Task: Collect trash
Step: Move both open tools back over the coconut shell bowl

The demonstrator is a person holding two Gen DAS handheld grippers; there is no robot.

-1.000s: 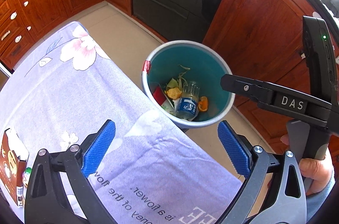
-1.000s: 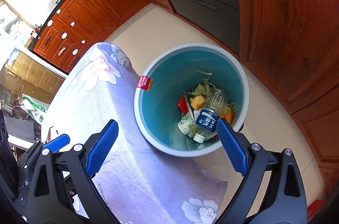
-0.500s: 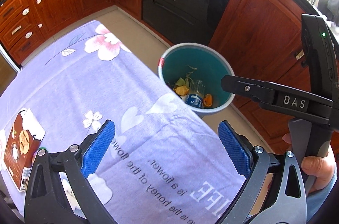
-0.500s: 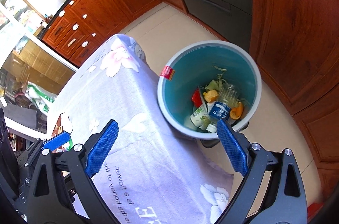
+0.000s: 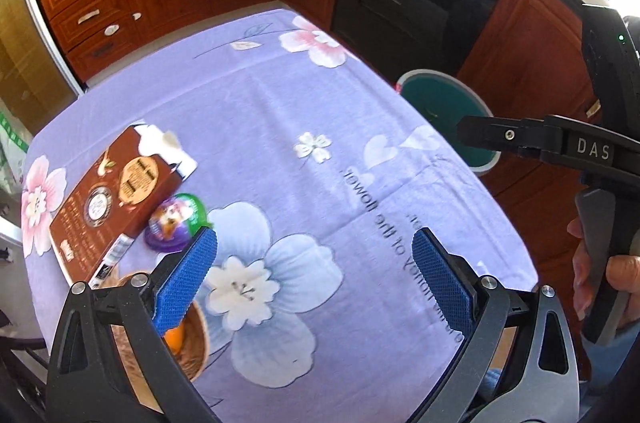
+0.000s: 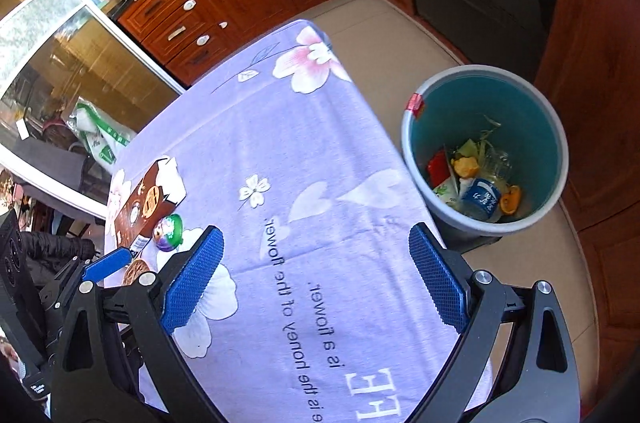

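Purple-clothed counter [image 5: 280,111] in a wood kitchen — both grippers' jaws gape empty. Step: fetch more trash. Carton [image 5: 116,199] and cup [image 5: 178,219] at nine o'clock; bin [image 6: 486,151] at two — reach left next.

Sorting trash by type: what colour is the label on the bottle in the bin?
Blue with white writing, on the clear bottle; best seen in the right wrist view.

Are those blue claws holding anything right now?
No. Both the left gripper and the right gripper are open and empty above the purple tablecloth.
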